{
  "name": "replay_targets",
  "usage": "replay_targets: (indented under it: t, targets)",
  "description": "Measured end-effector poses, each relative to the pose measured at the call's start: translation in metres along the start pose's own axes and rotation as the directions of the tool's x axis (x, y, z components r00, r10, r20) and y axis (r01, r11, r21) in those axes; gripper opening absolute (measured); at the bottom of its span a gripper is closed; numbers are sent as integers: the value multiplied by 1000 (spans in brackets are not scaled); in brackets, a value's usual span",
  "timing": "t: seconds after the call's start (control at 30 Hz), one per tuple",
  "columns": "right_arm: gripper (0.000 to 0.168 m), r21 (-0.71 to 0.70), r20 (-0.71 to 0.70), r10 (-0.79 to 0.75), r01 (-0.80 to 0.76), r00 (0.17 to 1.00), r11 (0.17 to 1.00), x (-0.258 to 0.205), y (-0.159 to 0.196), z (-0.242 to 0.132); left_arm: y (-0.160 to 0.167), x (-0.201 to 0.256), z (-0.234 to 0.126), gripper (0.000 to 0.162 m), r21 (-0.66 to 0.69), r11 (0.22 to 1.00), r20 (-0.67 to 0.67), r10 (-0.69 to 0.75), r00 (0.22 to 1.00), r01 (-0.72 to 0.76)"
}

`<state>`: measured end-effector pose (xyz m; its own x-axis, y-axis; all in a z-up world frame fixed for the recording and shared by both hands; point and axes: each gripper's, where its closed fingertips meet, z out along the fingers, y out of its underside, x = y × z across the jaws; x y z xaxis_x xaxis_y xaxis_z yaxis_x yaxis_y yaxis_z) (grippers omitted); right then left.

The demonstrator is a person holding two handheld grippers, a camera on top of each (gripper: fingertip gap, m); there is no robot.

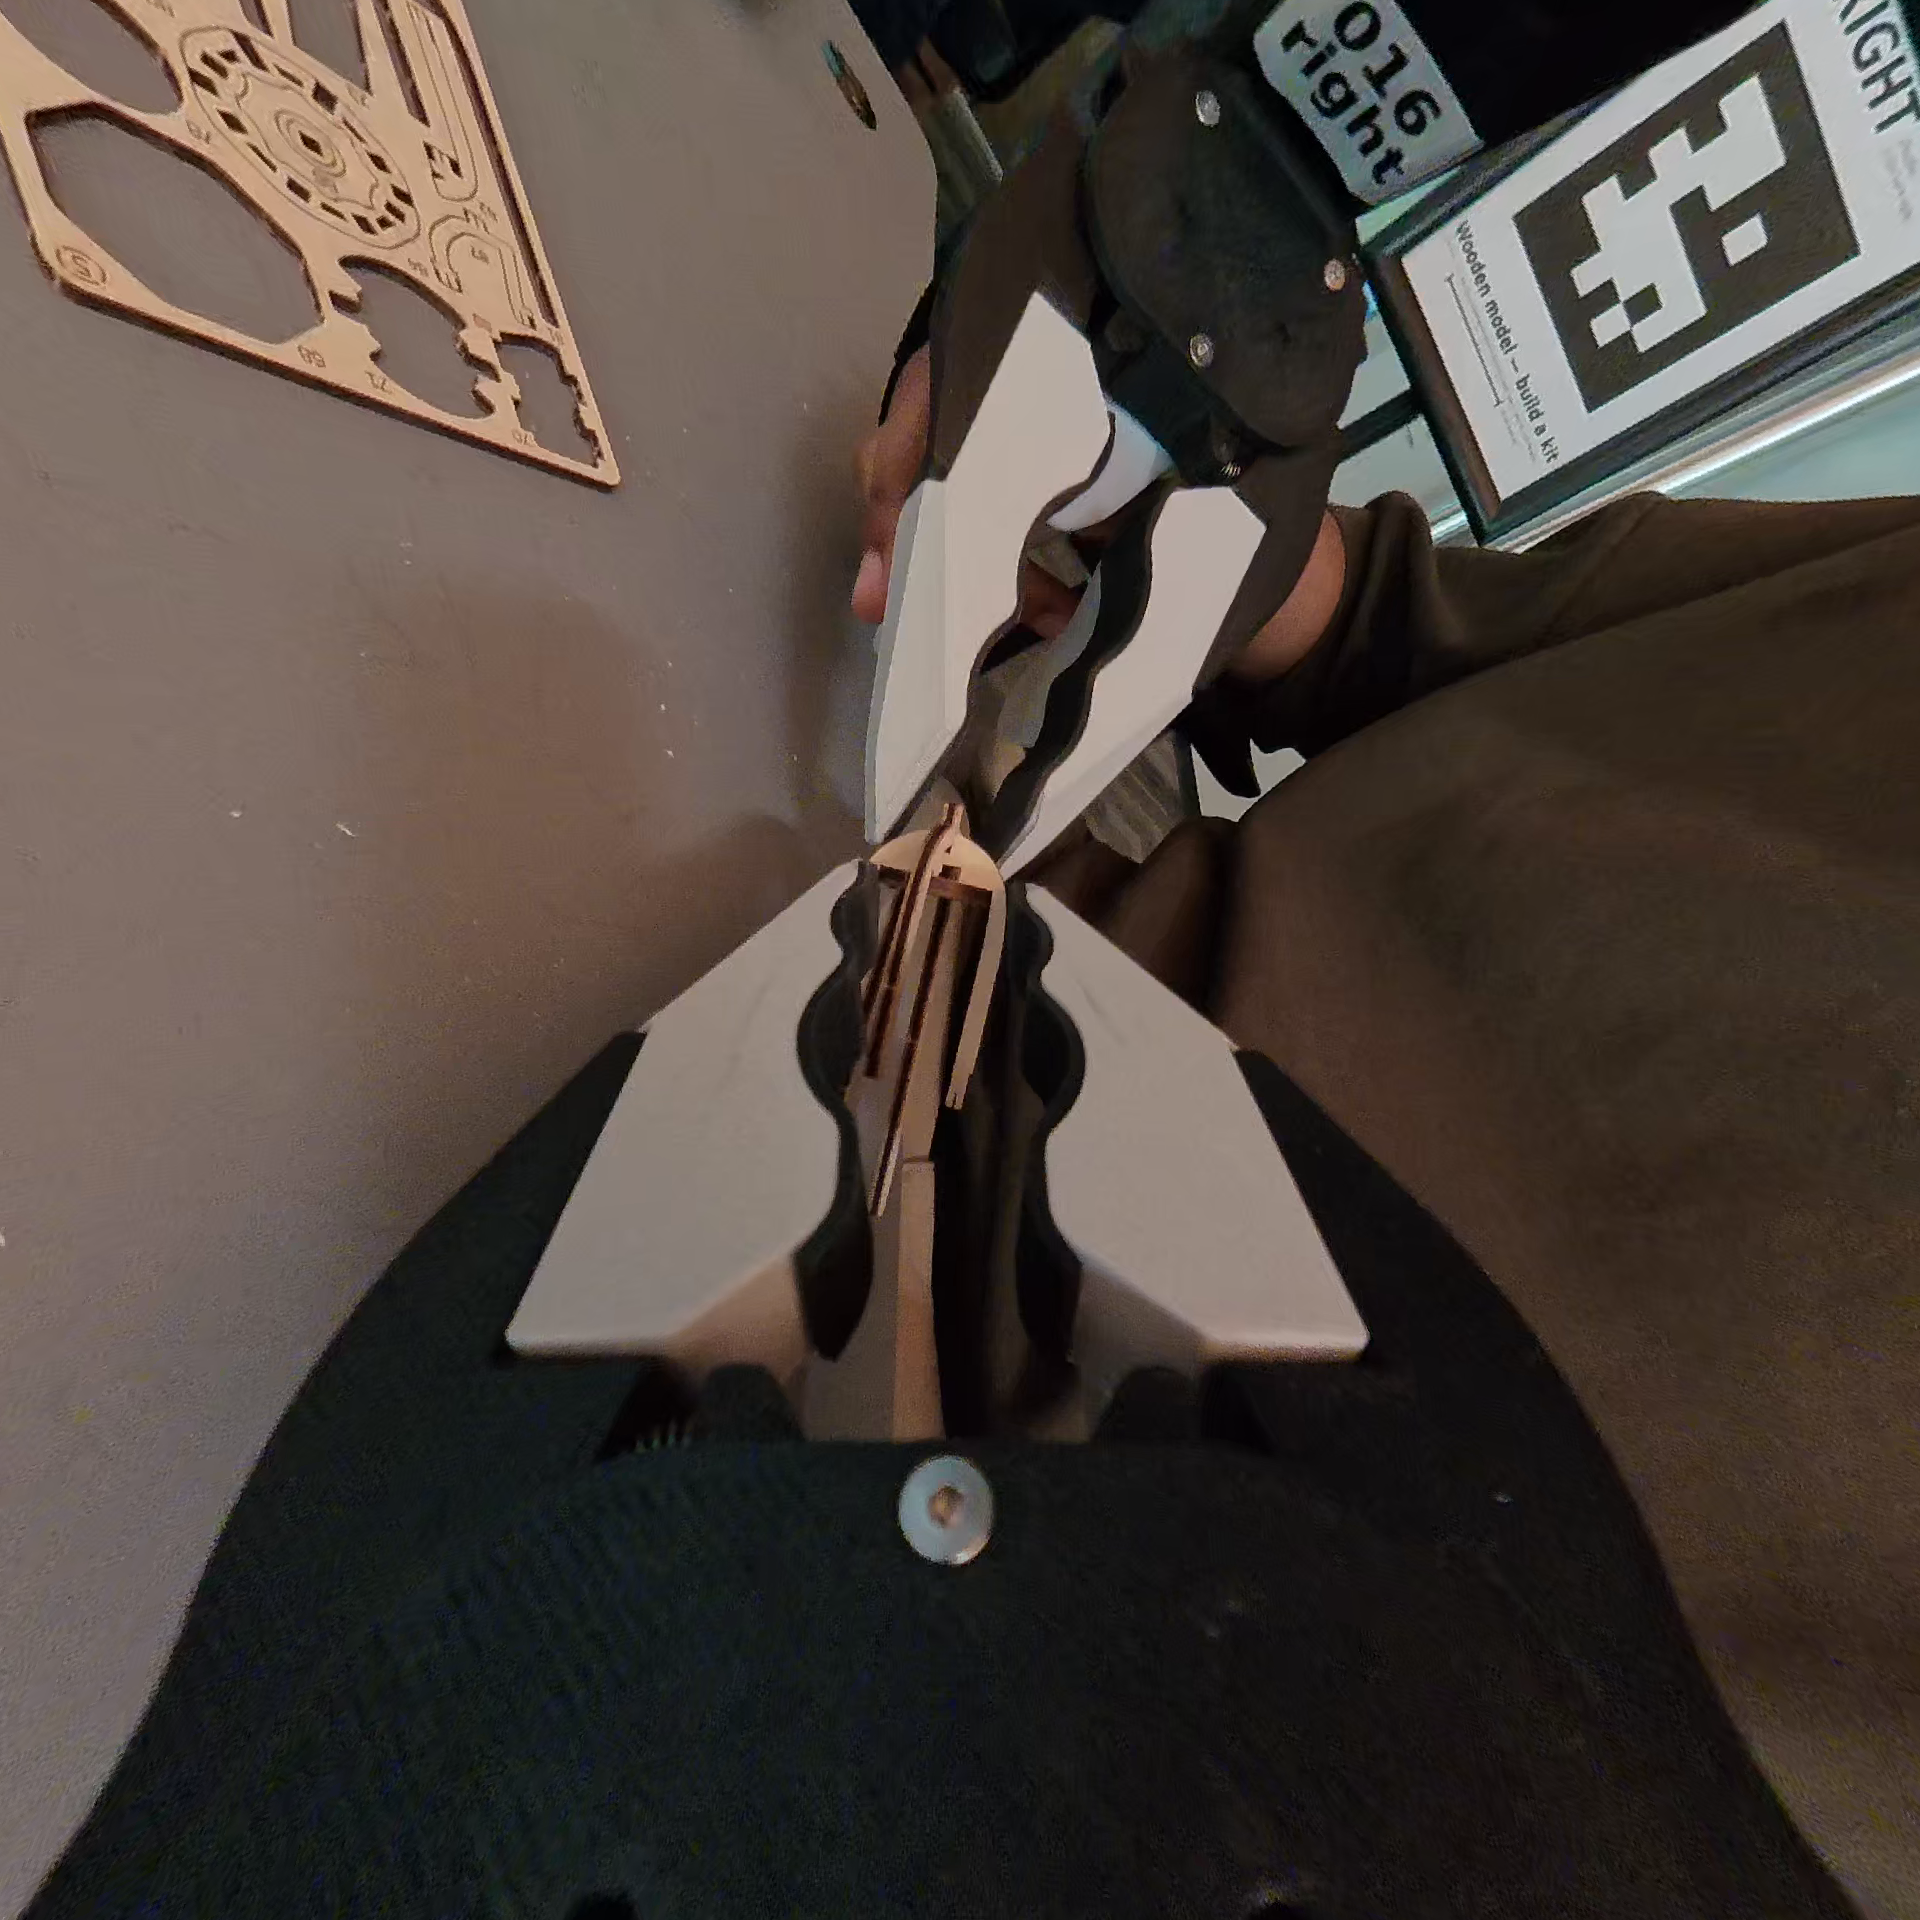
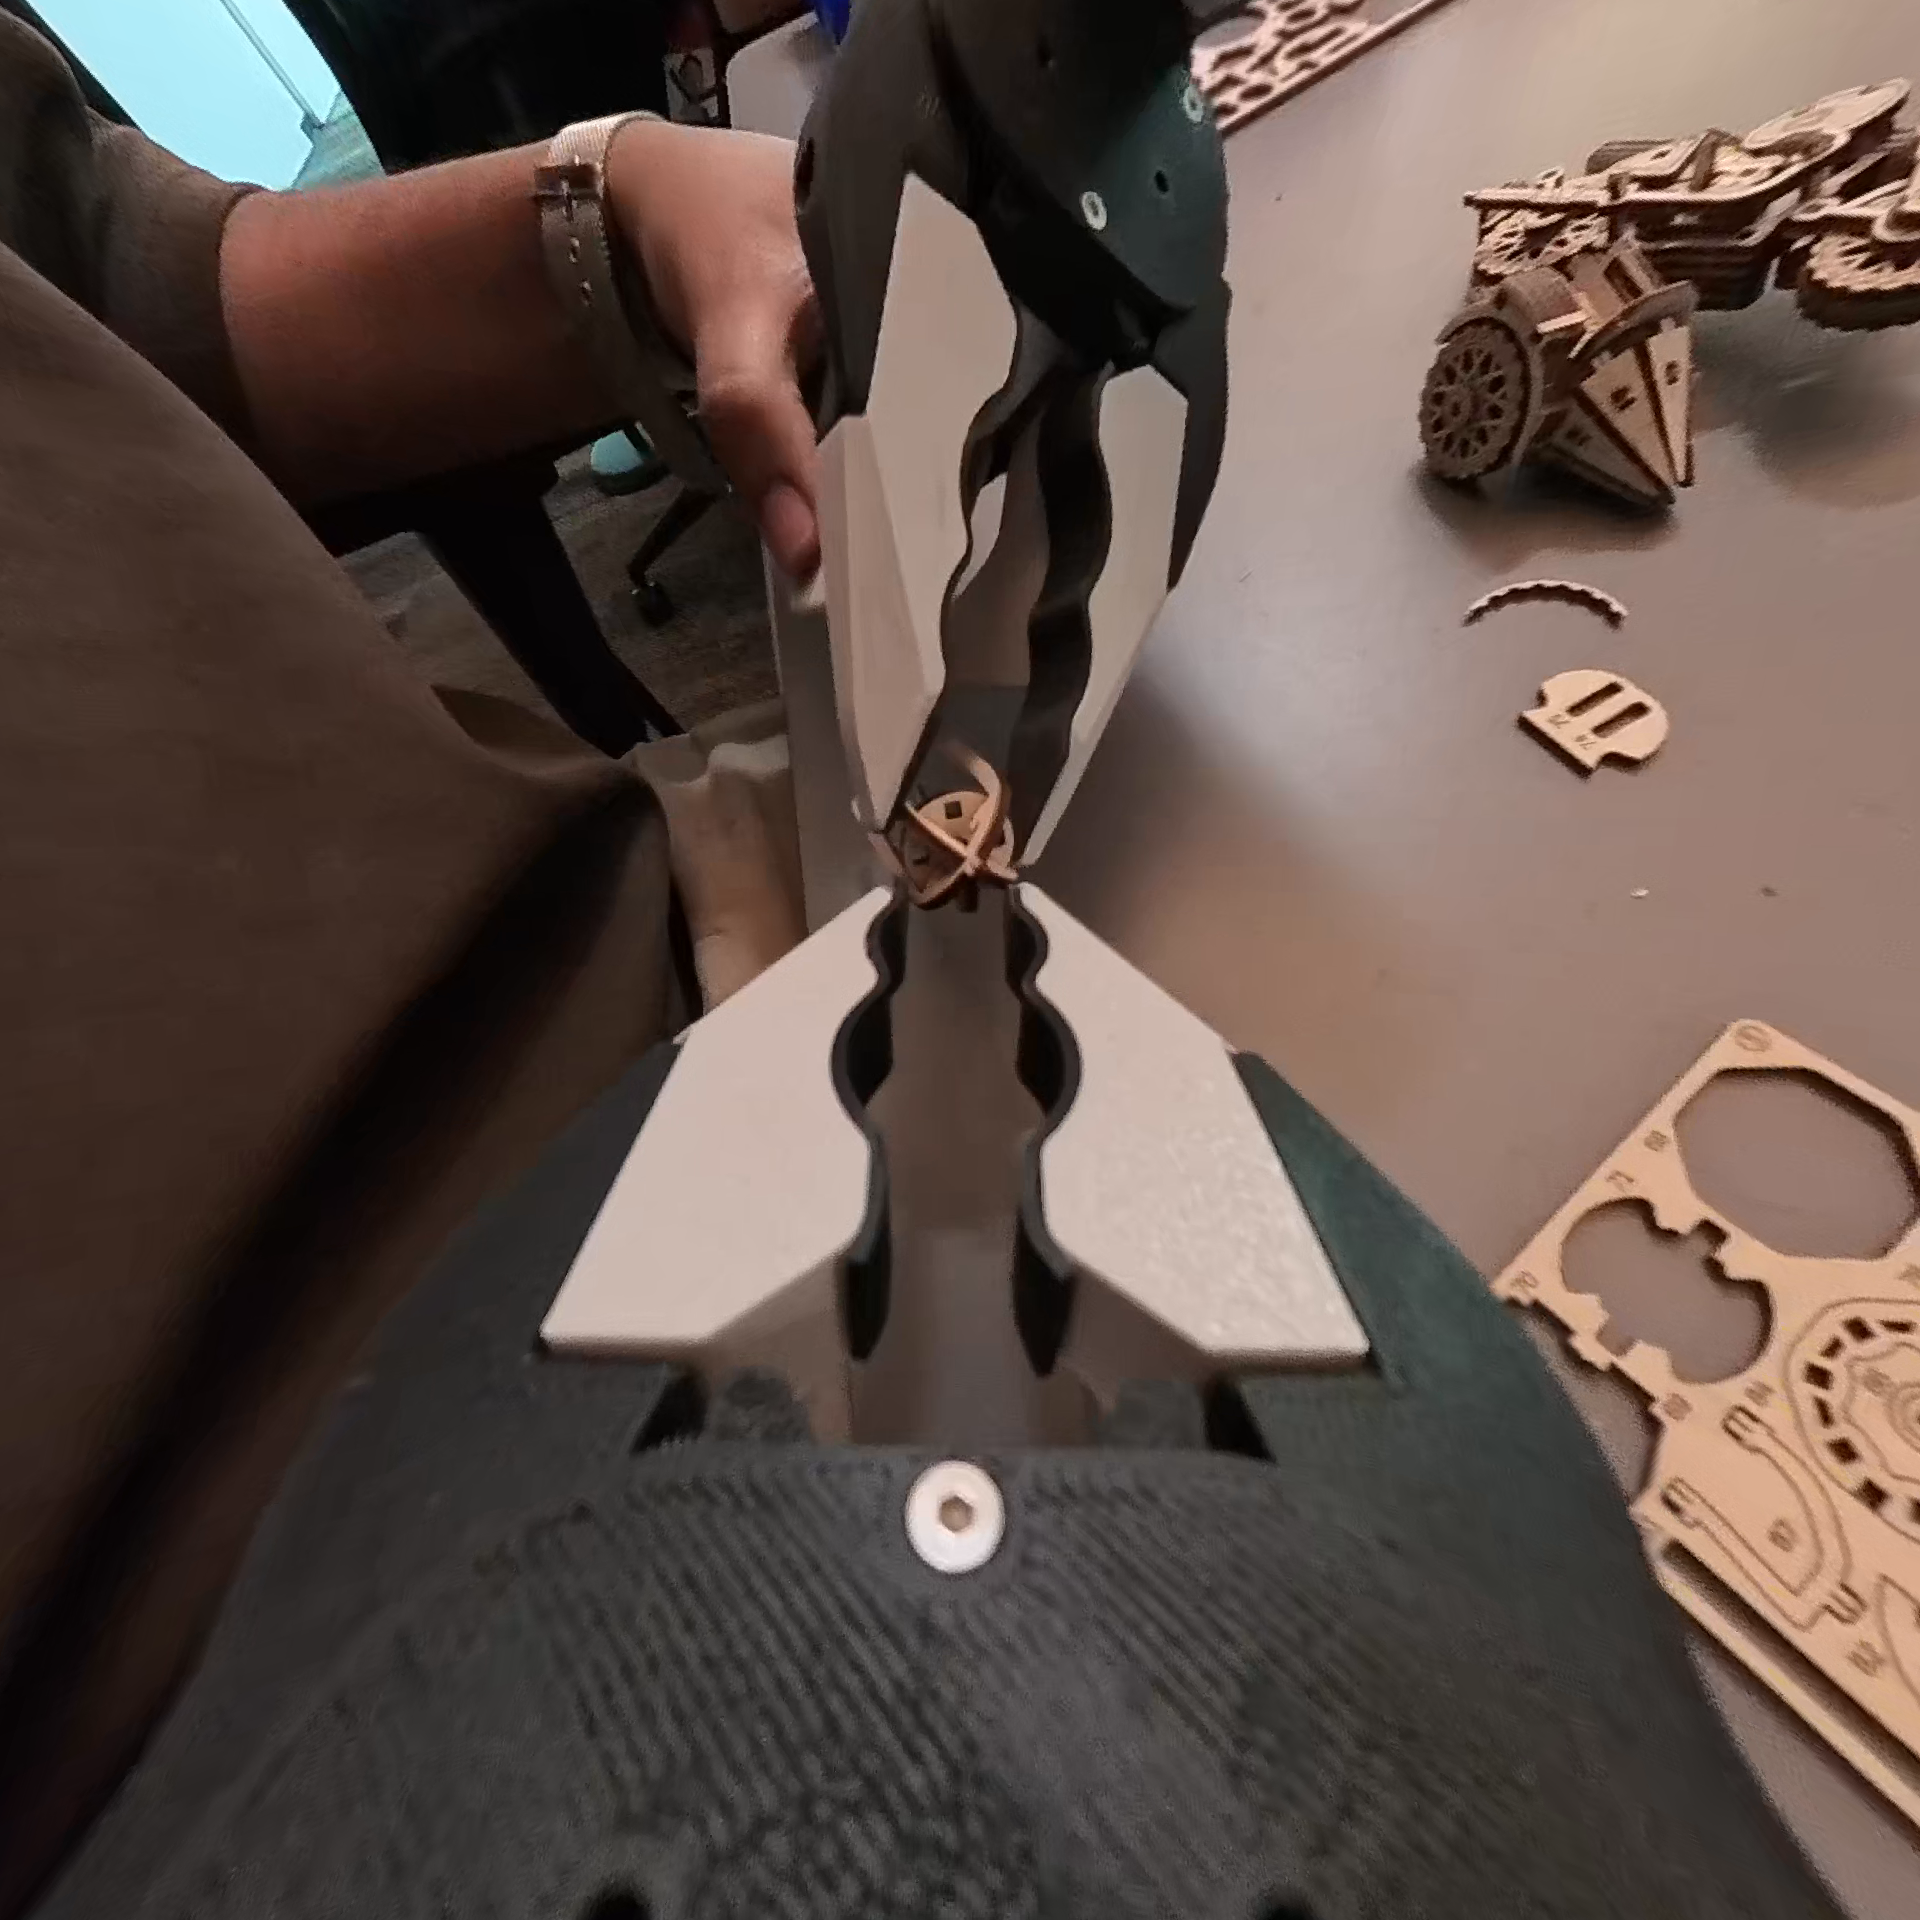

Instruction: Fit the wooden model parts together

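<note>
My left gripper [image 1: 940, 883] is shut on a small wooden sub-assembly [image 1: 925, 997] of thin crossed slats, which lies lengthwise between its white fingers. In the right wrist view the left gripper [image 2: 951, 842] comes down from above with the same assembly [image 2: 951, 831] at its tips. My right gripper [image 2: 953, 899] points at it tip to tip, jaws a narrow gap apart, its fingertips touching or nearly touching the assembly's end. In the left wrist view the right gripper [image 1: 940, 847] comes from above, and a thin slat end pokes between its tips. Whether it grips is unclear.
A laser-cut wooden part sheet [image 2: 1766, 1351] lies on the grey table [image 2: 1351, 831], also in the left wrist view [image 1: 260, 208]. A built wooden model [image 2: 1610, 343], a toothed arc [image 2: 1543, 603] and a slotted round piece [image 2: 1590, 722] lie far right. A framed marker sign [image 1: 1662, 260] stands beyond. The person's brown clothing [image 2: 260, 935] is close. The grippers are tip to tip, or close to it.
</note>
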<state>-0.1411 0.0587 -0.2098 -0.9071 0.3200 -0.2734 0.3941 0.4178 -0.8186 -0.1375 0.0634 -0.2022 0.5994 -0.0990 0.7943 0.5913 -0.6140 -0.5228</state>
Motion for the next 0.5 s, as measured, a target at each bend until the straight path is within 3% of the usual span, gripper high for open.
replay_targets:
  t: [0.23, 0.5]
  targets:
    - [15, -8, 18, 37, -37, 999, 999, -2, 2, 2, 1, -1, 2, 25, -7, 1000, 11, 16, 1000, -16]
    - [11, 56, -3, 175, -175, 984, 983, 16, -2, -9, -17, -12, -14, 51, 121, 993, 57, -1, 998, -6]
